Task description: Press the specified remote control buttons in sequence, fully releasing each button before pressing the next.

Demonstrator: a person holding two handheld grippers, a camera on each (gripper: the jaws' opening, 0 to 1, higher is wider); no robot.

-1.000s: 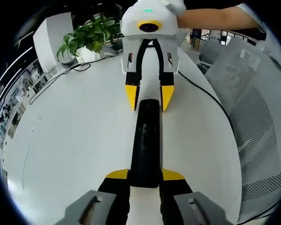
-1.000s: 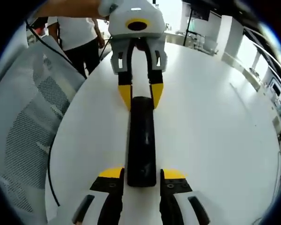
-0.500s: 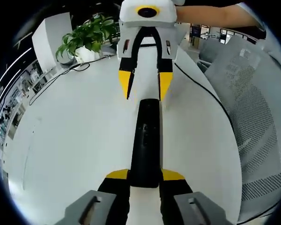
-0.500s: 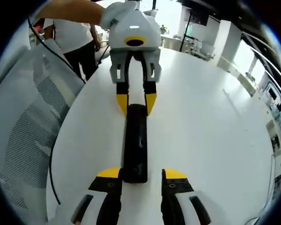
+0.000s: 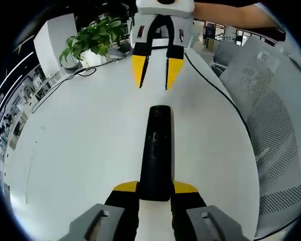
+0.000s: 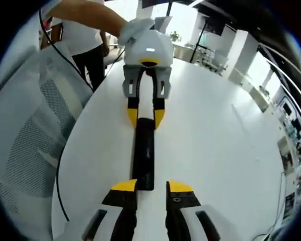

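- White tabletop [image 5: 80, 145] spreads bare around the black remote control [image 5: 156, 150], with open room to either side of it.
- Left of the remote's far end in the left gripper view, a potted plant [image 5: 93, 40] sits by a black cable [image 5: 60, 88] near the table's far edge.
- No lettering on the remote can be read.
- Left gripper [image 5: 155, 190] clamps the remote's near end between its yellow tips.
- Right gripper [image 5: 153, 75] hangs beyond the remote's far end, apart from it, jaws narrowly parted and holding nothing.
- Right of the remote, a grey mesh chair [image 5: 273, 125] stands along the table edge.
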